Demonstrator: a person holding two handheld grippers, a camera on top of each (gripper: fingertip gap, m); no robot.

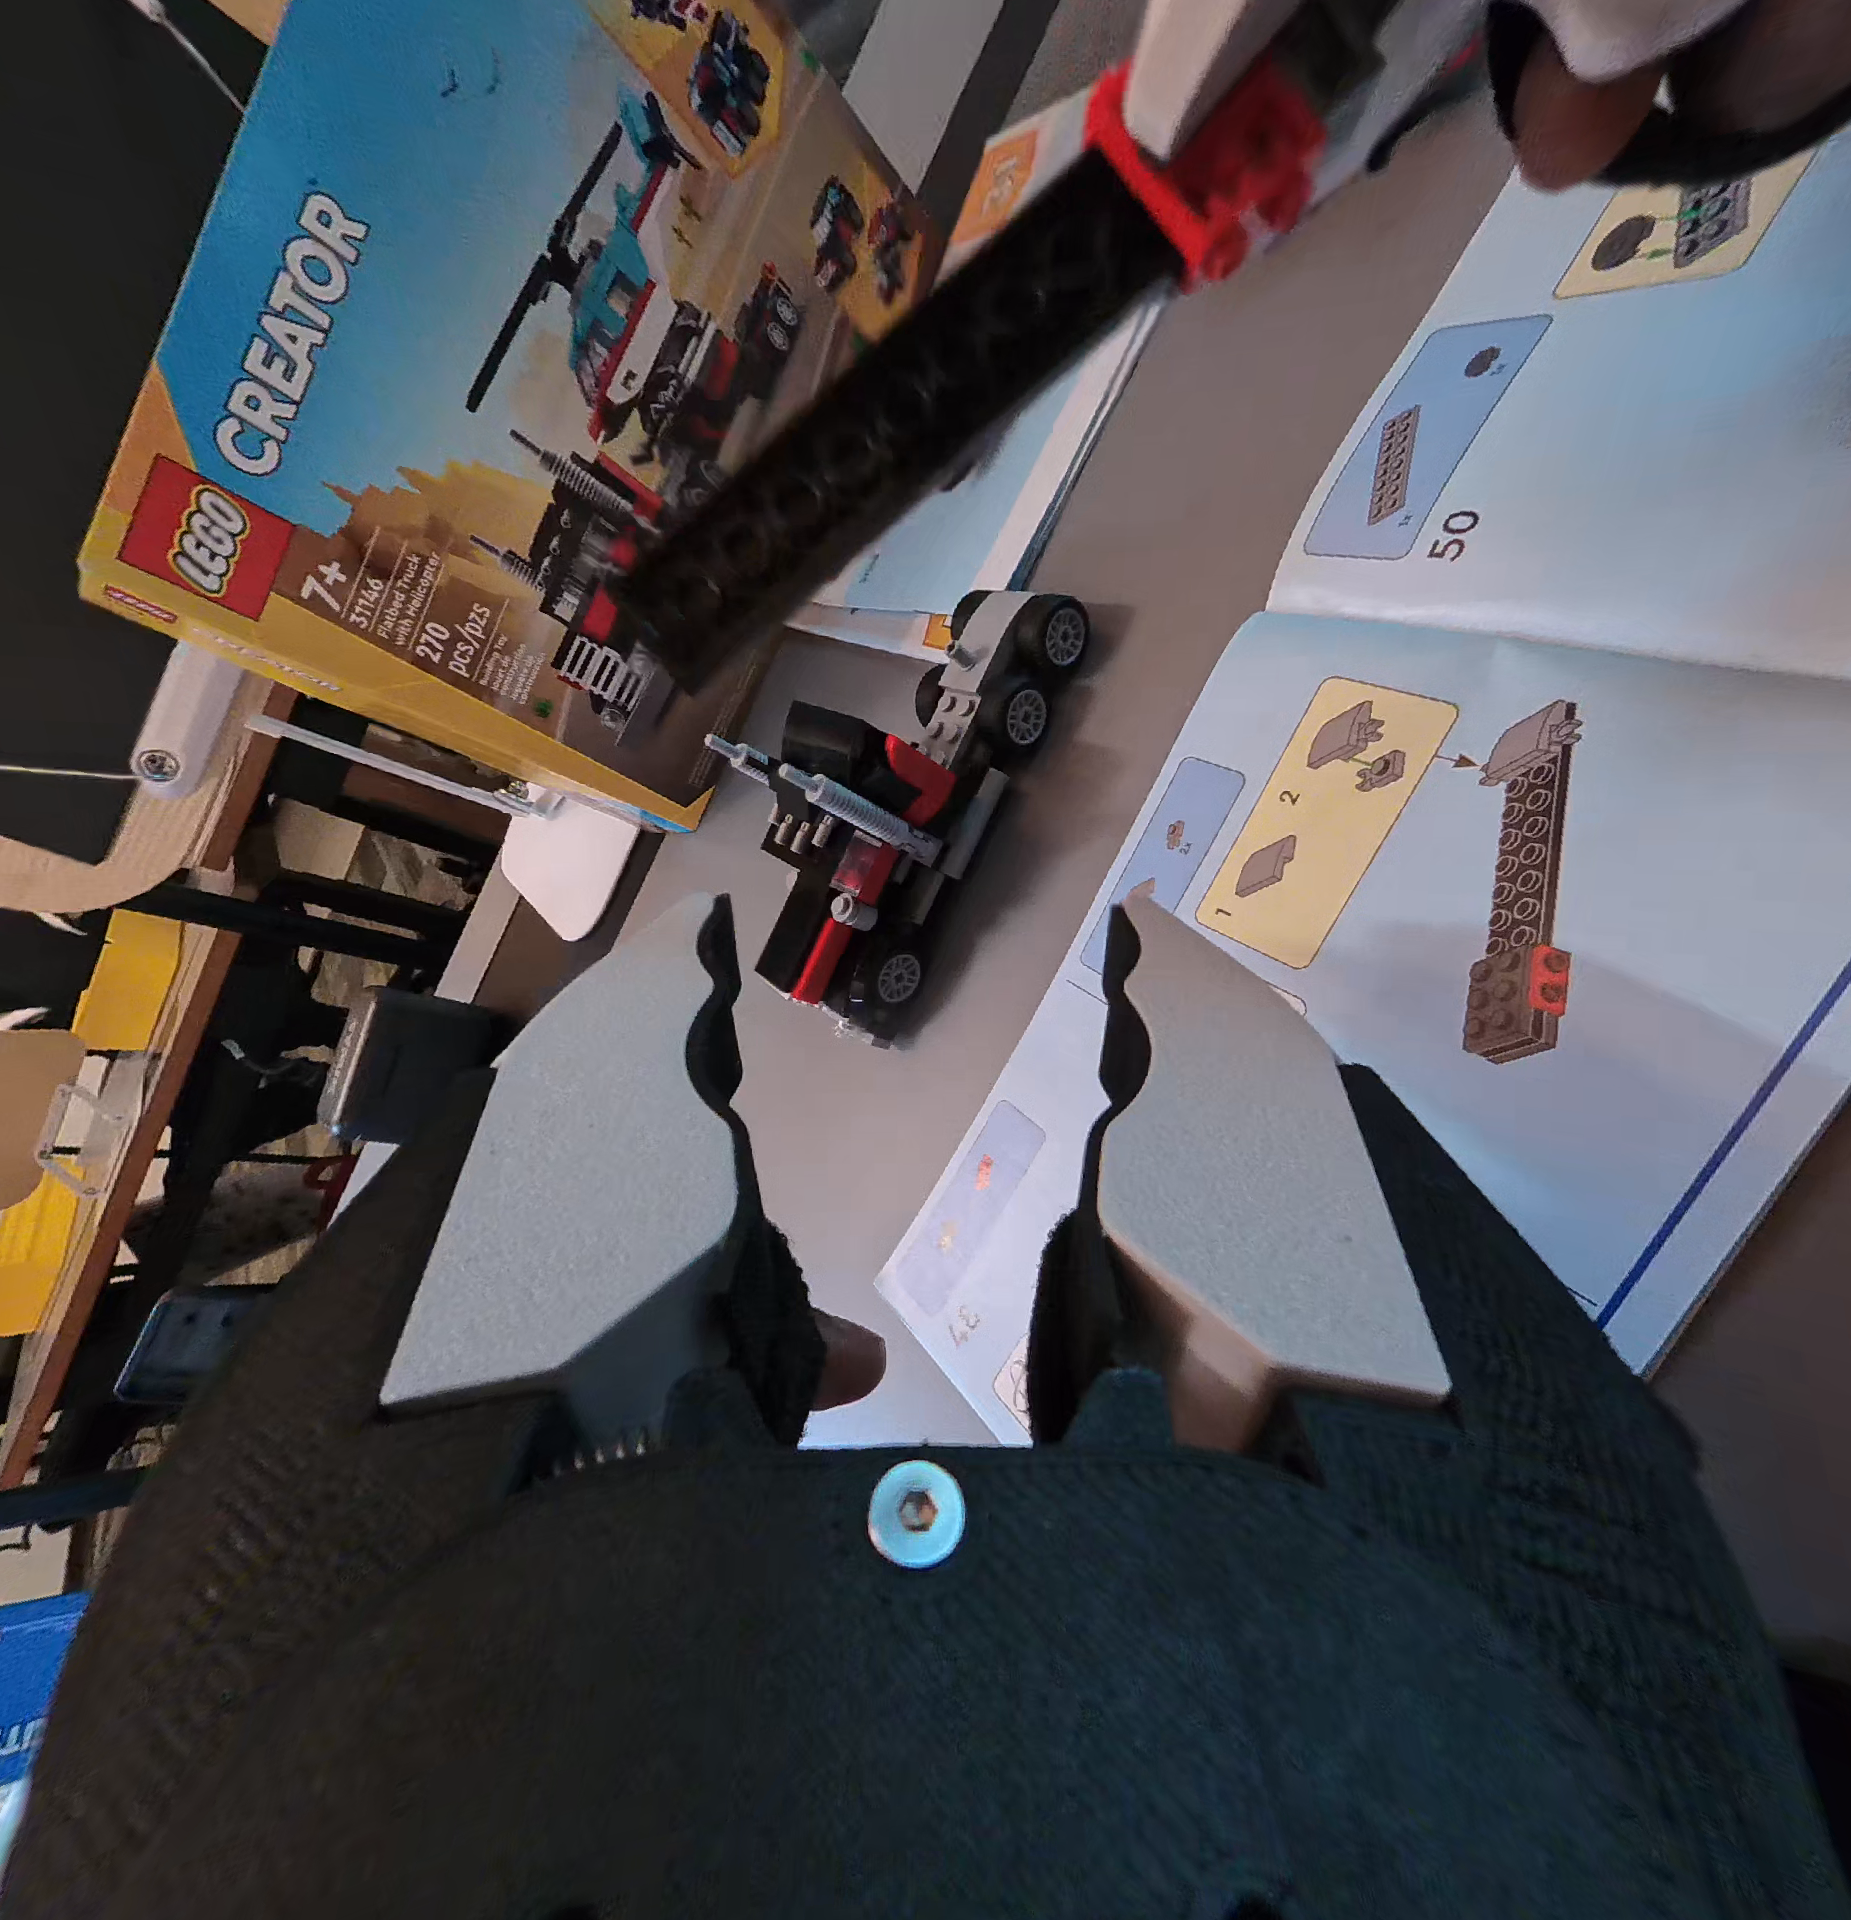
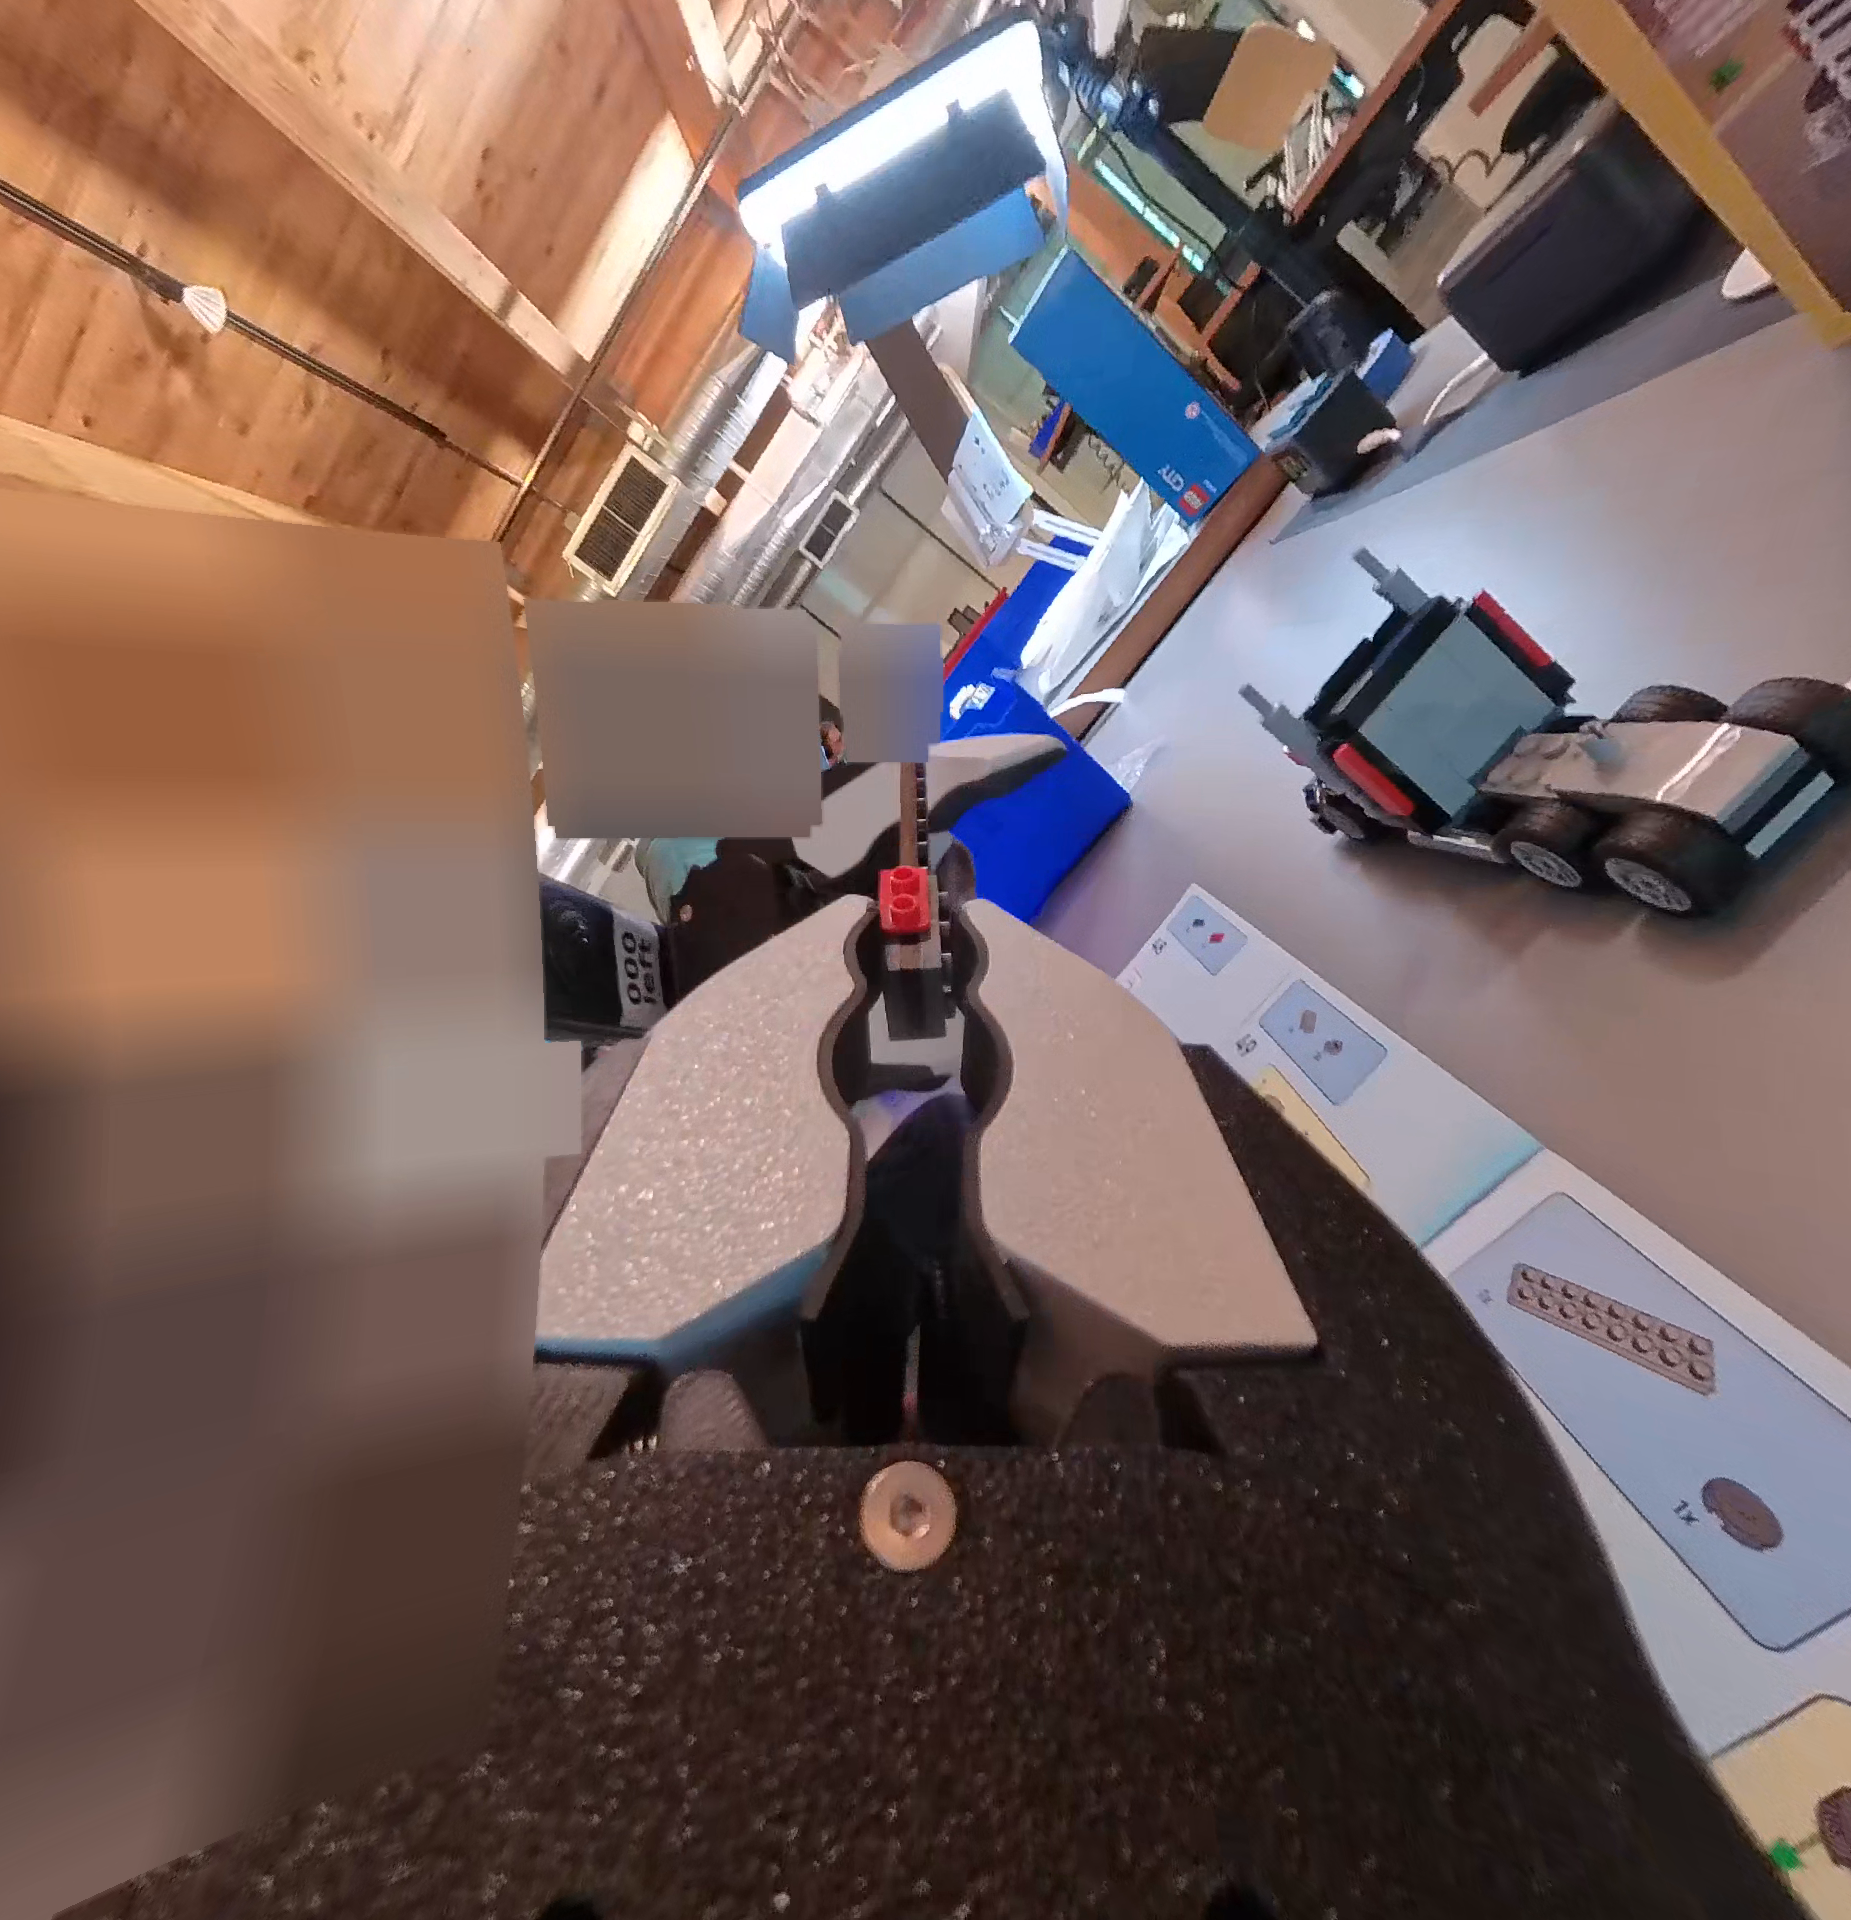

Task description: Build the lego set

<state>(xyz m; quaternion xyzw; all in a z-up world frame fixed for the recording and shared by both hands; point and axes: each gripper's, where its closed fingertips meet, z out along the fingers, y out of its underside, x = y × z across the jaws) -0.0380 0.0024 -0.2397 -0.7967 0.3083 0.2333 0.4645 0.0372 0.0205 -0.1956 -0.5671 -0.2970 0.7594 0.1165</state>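
Note:
My right gripper [image 2: 916,935] is shut on the end of a long black plate [image 2: 913,821] with a red brick [image 2: 903,900] on it, and holds it in the air. In the left wrist view the plate [image 1: 879,447] runs diagonally from the upper right, with the red brick [image 1: 1212,166] by the right gripper [image 1: 1191,94]. My left gripper [image 1: 919,925] is open and empty, below the plate's free end. A built black, red and grey truck [image 1: 900,810] stands on the grey table [image 1: 1160,447]; it also shows in the right wrist view [image 2: 1544,758].
An open instruction booklet [image 1: 1523,935] lies right of the truck and also shows in the right wrist view [image 2: 1523,1247]. The set's box [image 1: 381,364] leans at the table's far left. A blue box [image 2: 1129,384] stands at the table's far edge. The left gripper's fingers [image 2: 994,764] show beyond the plate. Across from one pair of fingers to the other is roughly 9 cm.

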